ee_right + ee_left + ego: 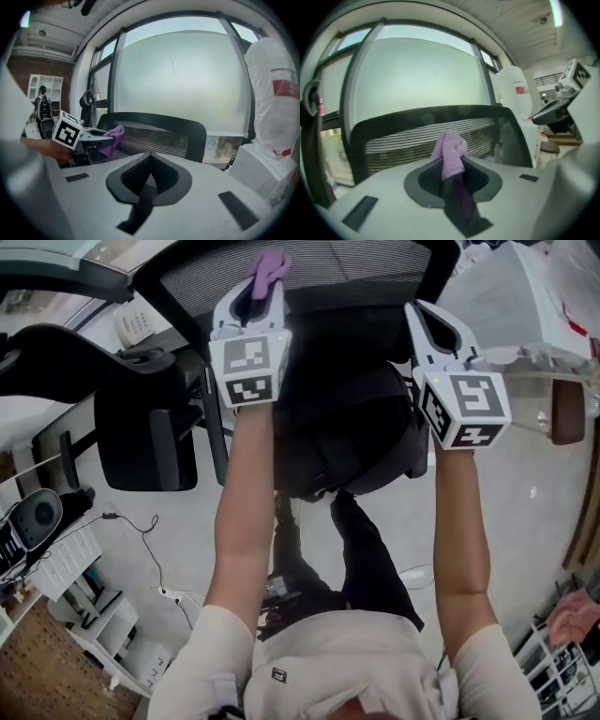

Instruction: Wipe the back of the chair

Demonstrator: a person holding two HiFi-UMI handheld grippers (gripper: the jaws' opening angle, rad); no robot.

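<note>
While your left tongs (265,285) clamp the cloth (271,261) at the chair back (366,263) top, your right tongs (422,315) sit closed and empty near its right edge.

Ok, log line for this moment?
left gripper: shut on cloth, up at chair back | right gripper: shut, empty, near chair back | cloth contact: unclear

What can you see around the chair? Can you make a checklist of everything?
Surface: pale floor.
Job's things: black mesh chair back; purple cloth held near the mesh.
Clutter: second black chair on the left.
Grippers: left gripper shut on the cloth; right gripper shut, empty.
Cables: thin cable lying on the floor.
Surroundings: frosted window, white shelves.
</note>
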